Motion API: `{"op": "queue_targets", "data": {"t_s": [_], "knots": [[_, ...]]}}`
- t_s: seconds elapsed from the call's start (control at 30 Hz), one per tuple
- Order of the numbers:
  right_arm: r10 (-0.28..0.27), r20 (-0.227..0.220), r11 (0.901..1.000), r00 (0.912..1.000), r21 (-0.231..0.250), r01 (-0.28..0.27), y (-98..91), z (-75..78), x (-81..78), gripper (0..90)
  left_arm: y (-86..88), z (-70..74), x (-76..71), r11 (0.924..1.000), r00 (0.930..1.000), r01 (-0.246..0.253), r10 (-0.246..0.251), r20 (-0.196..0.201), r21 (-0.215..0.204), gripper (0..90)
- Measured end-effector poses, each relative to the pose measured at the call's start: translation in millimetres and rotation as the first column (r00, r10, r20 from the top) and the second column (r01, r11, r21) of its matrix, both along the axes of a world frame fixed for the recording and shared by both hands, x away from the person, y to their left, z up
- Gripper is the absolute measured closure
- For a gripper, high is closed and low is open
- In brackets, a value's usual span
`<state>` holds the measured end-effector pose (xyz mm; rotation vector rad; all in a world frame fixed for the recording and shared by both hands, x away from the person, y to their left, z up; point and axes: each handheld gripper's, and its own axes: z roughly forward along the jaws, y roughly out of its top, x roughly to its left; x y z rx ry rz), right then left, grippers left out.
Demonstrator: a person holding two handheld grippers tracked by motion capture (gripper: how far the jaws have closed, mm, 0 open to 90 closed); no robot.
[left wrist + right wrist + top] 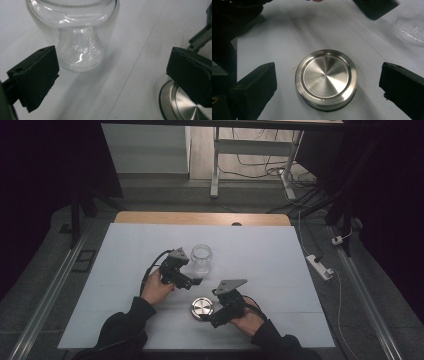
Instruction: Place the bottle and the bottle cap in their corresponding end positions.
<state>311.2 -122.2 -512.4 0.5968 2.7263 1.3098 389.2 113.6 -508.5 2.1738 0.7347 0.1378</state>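
Dim room, dark edges; the white counter [260,255] catches overhead light. Glare streaks the glass jar [77,35], the steel lid [326,77] gleams, near tool jaws blur softly.

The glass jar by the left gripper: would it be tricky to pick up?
Probably. The jar is smooth clear glass, so the fingers might slip on it. It looks rigid and breakable. It stands upright and open-mouthed on the table; a sideways push might tip it.

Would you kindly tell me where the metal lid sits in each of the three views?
High view: metal lid low centre, beside the right tool.
Left gripper view: bottom right corner, partly behind a jaw.
Right gripper view: centre, between the jaws.
Shared landmark: glass jar.
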Motion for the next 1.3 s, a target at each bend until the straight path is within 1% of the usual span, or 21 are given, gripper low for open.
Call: {"op": "queue_targets", "data": {"t_s": [0.07,0.23,0.43,0.57,0.73,0.93,1.03,1.13,1.3], "knots": [[-0.002,0.003,1.0000,1.0000,0.004,0.002,-1.7,0.7,-0.1,1.2,-0.8,-0.8,-1.8,0.9999,0.9999,0.014,-0.014,0.001,0.005,0.0],[-0.011,0.012,0.9999,0.9999,0.011,0.011,-5.1,2.6,-1.3,1.1,-1.5,0.1,-9.2,0.9997,0.9997,0.022,-0.022,0.008,0.015,0.0],[-0.015,0.020,0.9998,0.9997,0.010,0.015,-7.3,5.2,-2.5,1.1,4.7,2.5,-18.2,0.9995,0.9996,0.027,-0.027,0.003,-0.018,0.0],[-0.019,0.024,0.9998,0.9995,0.000,0.019,-9.4,6.0,-3.2,1.1,8.5,4.8,-25.7,0.9977,0.9986,0.049,-0.048,0.020,-0.048,0.0],[-0.031,0.024,0.9995,0.9992,0.008,0.031,-13.5,7.6,-3.1,1.1,10.3,8.0,-35.9,0.9971,0.9978,0.059,-0.058,0.031,-0.047,0.0],[-0.035,0.031,0.9994,0.9989,0.002,0.035,-17.3,8.1,-3.7,1.1,14.2,11.5,-48.7,0.9953,0.9978,0.062,-0.059,0.030,-0.075,0.0],[-0.035,0.035,0.9994,0.9988,-0.002,0.035,-18.7,8.7,-4.8,1.1,16.7,14.2,-55.2,0.9941,0.9976,0.060,-0.056,0.040,-0.090,0.0],[-0.038,0.036,0.9993,0.9986,-0.001,0.038,-20.6,9.7,-6.2,1.1,19.4,17.0,-62.3,0.9942,0.9977,0.054,-0.050,0.047,-0.093,0.0],[-0.047,0.040,0.9989,0.9981,-0.006,0.047,-25.0,11.8,-8.0,1.2,27.5,18.5,-72.9,0.9945,0.9983,0.042,-0.038,0.044,-0.096,0.0]]}}
